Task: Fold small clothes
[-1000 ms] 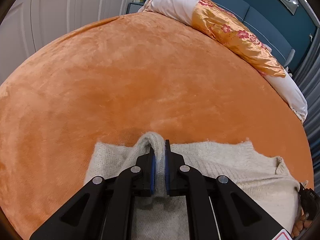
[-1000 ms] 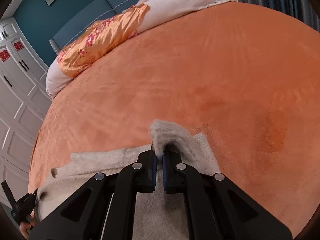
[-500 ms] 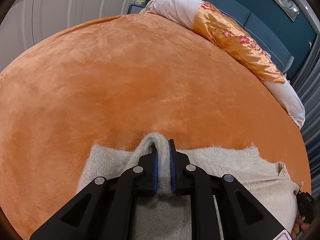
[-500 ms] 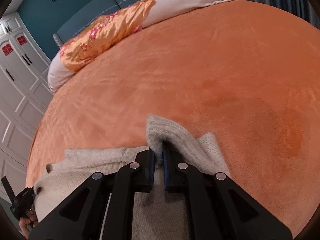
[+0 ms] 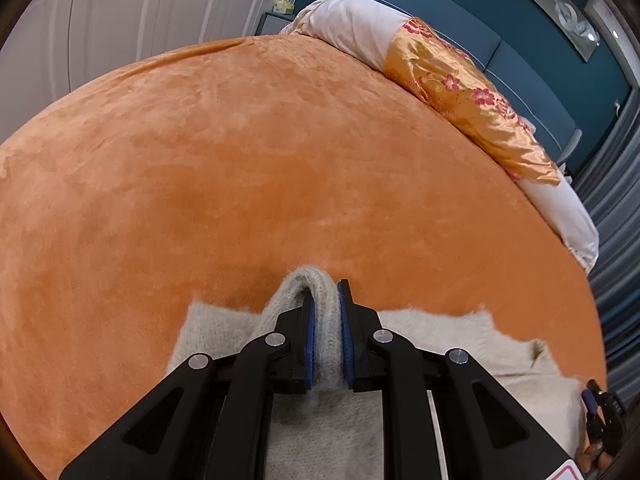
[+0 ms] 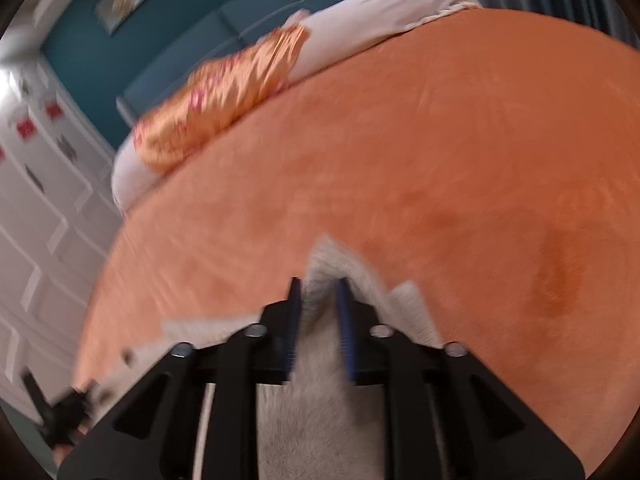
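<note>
On the orange bedspread, cream knit sweater spread flat at the near edge, wide bare blanket beyond. Left gripper low, pinching a raised sweater fold. Right gripper blurred, jaws parted around a fold.

No text, label, brand or number can be read in either view. Red signs on the white wardrobe doors, far left of the right fingers, are too blurred to make out.
</note>
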`<state>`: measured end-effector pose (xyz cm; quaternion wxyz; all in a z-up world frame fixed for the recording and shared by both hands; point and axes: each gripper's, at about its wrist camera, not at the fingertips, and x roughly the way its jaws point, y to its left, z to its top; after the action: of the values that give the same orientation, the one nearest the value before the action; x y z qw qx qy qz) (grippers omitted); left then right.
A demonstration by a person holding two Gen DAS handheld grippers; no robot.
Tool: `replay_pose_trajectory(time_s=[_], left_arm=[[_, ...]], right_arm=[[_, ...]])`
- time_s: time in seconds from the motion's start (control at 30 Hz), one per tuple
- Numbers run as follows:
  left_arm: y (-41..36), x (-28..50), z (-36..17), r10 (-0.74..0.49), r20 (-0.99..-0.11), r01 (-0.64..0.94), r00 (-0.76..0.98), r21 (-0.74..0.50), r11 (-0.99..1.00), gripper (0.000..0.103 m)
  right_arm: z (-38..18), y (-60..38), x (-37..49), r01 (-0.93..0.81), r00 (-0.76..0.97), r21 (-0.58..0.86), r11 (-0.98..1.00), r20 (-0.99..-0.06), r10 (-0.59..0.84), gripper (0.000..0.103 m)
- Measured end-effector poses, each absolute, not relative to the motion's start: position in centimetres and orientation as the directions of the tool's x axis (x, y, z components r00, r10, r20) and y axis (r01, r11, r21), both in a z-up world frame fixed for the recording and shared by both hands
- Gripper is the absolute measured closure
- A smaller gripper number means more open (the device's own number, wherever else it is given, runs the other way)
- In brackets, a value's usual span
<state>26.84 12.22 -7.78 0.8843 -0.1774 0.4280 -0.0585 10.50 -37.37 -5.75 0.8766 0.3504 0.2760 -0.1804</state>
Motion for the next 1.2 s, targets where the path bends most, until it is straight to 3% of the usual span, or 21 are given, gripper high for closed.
replay_pose_trajectory(time_s=[0.03,0.1,0.2,0.23,0.27,0.3,0.37,0.47,0.57,0.7,0.87,0.97,1.2], left_arm=[[12.3,26.9,-7.4,-0.263,-0.74,-0.047,0.619,-0.369,0.928,0.088],[12.7,26.8,-6.4,-0.278,-0.733,-0.045,0.62,-0.387,0.921,0.088],[14.0,25.2,-2.9,-0.358,-0.648,-0.018,0.672,-0.497,0.867,0.086],[14.2,24.7,-2.0,-0.338,-0.64,-0.02,0.691,-0.484,0.875,0.066],[14.5,24.2,-1.0,-0.261,-0.639,-0.055,0.723,-0.43,0.901,0.024],[15.0,23.7,-0.2,-0.176,-0.634,-0.104,0.753,-0.378,0.92,0.011],[16.6,23.0,0.8,-0.105,-0.624,-0.161,0.774,-0.355,0.921,0.014],[17.8,21.6,1.3,-0.19,-0.642,-0.129,0.742,-0.415,0.9,0.017],[15.2,18.3,1.4,-0.211,-0.682,-0.014,0.7,-0.309,0.951,0.022],[11.0,14.7,-1.2,-0.178,-0.76,0.108,0.625,-0.142,0.984,0.022],[11.0,12.0,-6.4,-0.186,-0.845,0.082,0.502,-0.168,0.982,0.048],[12.0,11.2,-6.9,-0.154,-0.841,0.093,0.518,-0.124,0.988,0.063],[13.2,10.0,-5.6,-0.192,-0.845,0.11,0.499,-0.158,0.981,0.064]], right_arm=[[-5.0,-38.1,9.6,0.522,0.794,0.531,0.668,-0.588,-0.153,0.053],[-3.6,-39.7,8.0,0.528,0.801,0.553,0.645,-0.576,-0.161,0.053],[-1.5,-40.0,5.7,0.511,0.798,0.508,0.693,-0.58,-0.164,0.053],[-1.0,-39.7,5.0,0.507,0.791,0.478,0.718,-0.589,-0.167,0.053],[-0.7,-39.2,4.2,0.501,0.783,0.447,0.741,-0.6,-0.167,0.053],[-0.5,-38.4,3.3,0.484,0.778,0.429,0.762,-0.609,-0.151,0.053],[-0.8,-37.0,1.8,0.459,0.773,0.423,0.781,-0.624,-0.117,0.053],[-1.6,-33.7,0.5,0.41,0.758,0.417,0.811,-0.65,-0.048,0.056],[-2.3,-29.2,0.3,0.345,0.732,0.378,0.859,-0.682,0.006,0.064],[-3.0,-22.9,1.3,0.24,0.695,0.317,0.918,-0.716,0.065,0.064],[-4.0,-16.8,2.0,0.095,0.647,0.217,0.971,-0.755,0.106,0.065],[-5.9,-17.1,1.5,0.115,0.587,0.133,0.984,-0.808,0.041,0.066],[-6.3,-22.2,-3.2,0.239,0.533,0.135,0.962,-0.846,-0.013,0.071]])
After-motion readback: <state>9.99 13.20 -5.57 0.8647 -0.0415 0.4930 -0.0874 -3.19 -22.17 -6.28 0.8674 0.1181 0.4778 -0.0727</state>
